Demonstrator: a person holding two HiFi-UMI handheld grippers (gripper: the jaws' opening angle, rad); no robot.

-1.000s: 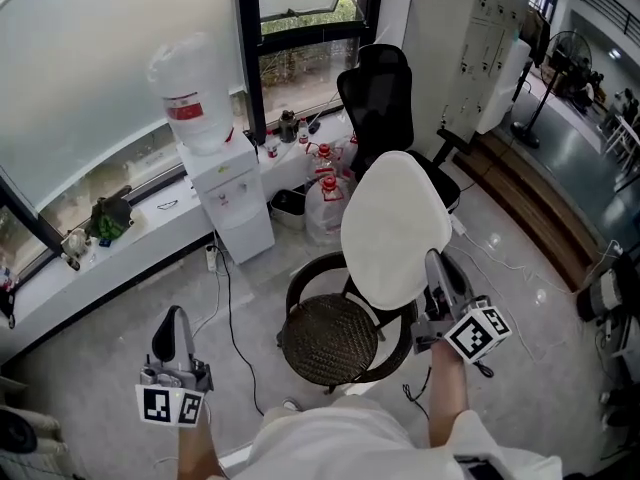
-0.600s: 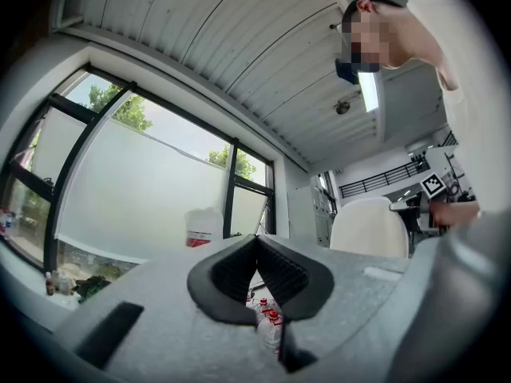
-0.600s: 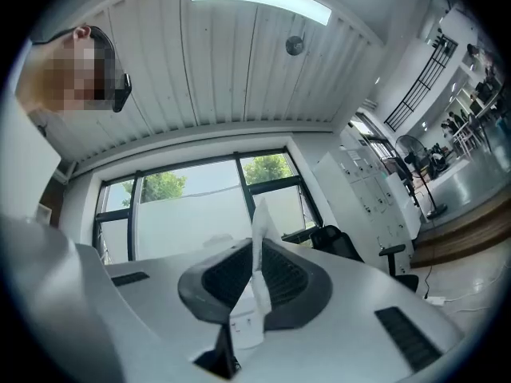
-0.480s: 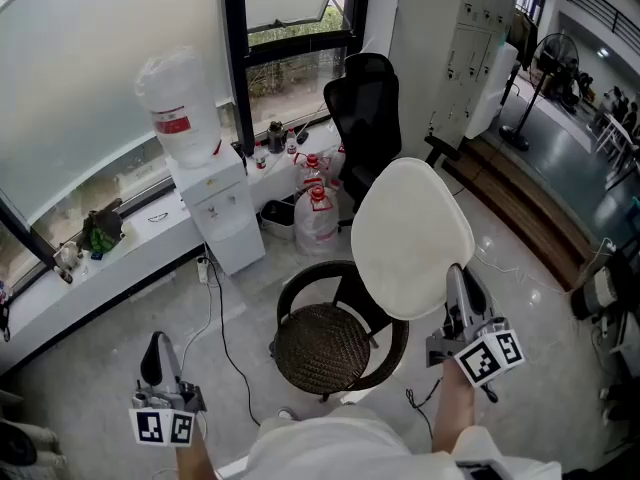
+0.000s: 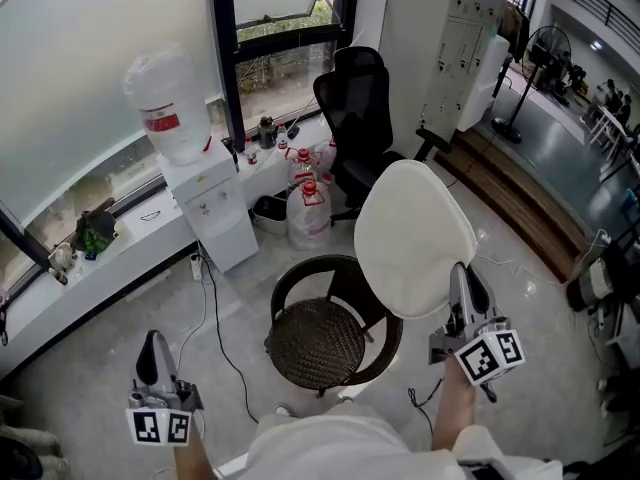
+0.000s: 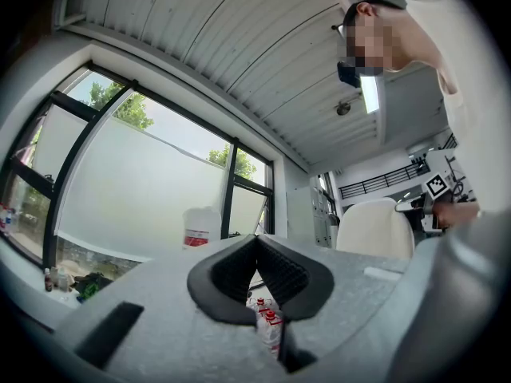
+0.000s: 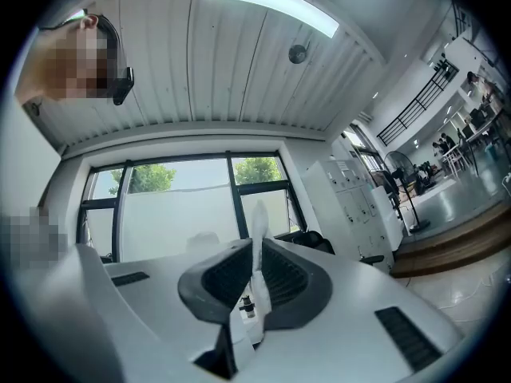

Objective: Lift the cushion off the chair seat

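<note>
From the head view, the right claw [image 5: 460, 278] is clamped on the lower right rim of the white cushion [image 5: 410, 233]. The cushion rises from the claw up and to the left, clear of the round woven chair seat [image 5: 315, 343], which lies below and left of that claw. Its broad pale face is turned up toward the camera. Its long axis runs from the claw away from the person, toward the black office chair [image 5: 360, 108] by the window. The left claw [image 5: 152, 343] hangs low at the left, well apart from both cushion and seat.

In the left gripper view, the left claw [image 6: 257, 239] has its two dark pads meeting at the tips with nothing between them. The cushion [image 6: 374, 228] shows to the right of this claw, standing upright and well apart from it.

In the right gripper view, the right claw [image 7: 255, 250] is pressed together on a thin white edge. The cushion [image 7: 258, 214] is seen edge-on here, standing up from between the pads and past their tips.
</note>
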